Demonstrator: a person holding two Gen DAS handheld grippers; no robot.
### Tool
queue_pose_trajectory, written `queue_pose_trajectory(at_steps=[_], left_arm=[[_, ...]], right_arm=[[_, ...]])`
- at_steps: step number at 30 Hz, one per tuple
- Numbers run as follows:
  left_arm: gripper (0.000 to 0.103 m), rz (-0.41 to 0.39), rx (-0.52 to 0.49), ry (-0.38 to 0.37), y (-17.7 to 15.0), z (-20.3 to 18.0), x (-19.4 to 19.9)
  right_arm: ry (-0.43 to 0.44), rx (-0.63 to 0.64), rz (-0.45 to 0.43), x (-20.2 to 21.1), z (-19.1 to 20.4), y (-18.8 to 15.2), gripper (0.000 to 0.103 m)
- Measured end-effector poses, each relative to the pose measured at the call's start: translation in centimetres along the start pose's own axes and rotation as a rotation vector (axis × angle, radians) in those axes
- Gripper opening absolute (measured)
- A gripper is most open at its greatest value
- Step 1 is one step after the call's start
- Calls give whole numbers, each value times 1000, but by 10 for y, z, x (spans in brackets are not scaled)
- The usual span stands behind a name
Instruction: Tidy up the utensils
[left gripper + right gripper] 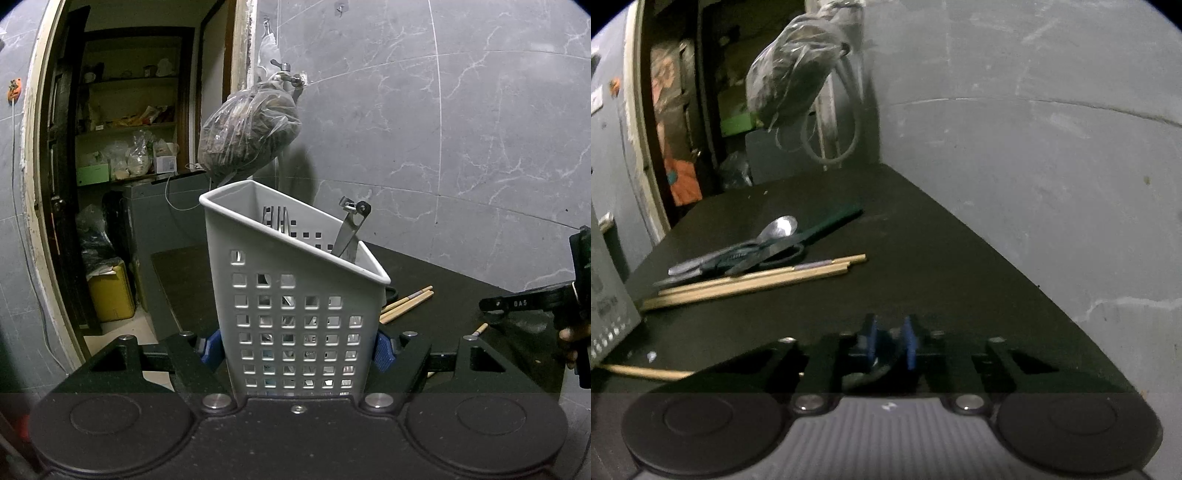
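Clamping white caddy, left gripper level | right gripper tilted down, narrow, empty

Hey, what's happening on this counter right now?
A person is sorting utensils with two handheld tools. The left tool clamps a white perforated caddy already holding some metal utensils. The right tool is nearly closed, apparently empty. Chopsticks, a spoon and scissors lie loose on the dark counter.
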State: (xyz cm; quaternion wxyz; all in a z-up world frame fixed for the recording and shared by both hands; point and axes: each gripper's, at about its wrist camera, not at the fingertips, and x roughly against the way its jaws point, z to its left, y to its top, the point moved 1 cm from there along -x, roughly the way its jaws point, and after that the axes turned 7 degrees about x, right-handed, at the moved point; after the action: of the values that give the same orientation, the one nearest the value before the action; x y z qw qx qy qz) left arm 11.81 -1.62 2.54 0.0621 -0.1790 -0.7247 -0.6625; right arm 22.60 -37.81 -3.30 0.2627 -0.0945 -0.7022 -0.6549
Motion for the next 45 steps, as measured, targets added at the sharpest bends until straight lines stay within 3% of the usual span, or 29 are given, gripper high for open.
queue_pose_trajectory(at_steps=[10,21,24,25,27,32,35,36,37,42,45], left_arm=[[76,0,-1,0,0,0,1],[76,-1,1,-1,0,0,0],[76,0,-1,0,0,0,1],[76,0,-2,0,0,0,1],[76,0,-1,1,0,0,1],[76,-1,0,0,0,0,1],[76,-1,0,0,0,0,1],[76,-1,0,0,0,0,0],[76,-1,0,0,0,0,0],[76,0,-1,0,0,0,1],[76,0,0,0,0,-1,0]], right_arm=[[1,-62,-39,6,-2,-1,6],[-11,-242,-91,53,-7,-32,5],[28,-299,-99,57,-10,-43,14],[51,-322,-104,56,-12,-47,28],[86,-353,-128,56,-15,-53,41],[120,-348,-151,50,-13,-54,43],[116,-337,-141,47,-11,-52,33],[113,-338,-136,46,-11,-52,17],[116,-343,-133,45,-10,-54,11],[98,-373,-167,51,-7,-59,9],[83,-393,-233,64,-5,-55,6]])
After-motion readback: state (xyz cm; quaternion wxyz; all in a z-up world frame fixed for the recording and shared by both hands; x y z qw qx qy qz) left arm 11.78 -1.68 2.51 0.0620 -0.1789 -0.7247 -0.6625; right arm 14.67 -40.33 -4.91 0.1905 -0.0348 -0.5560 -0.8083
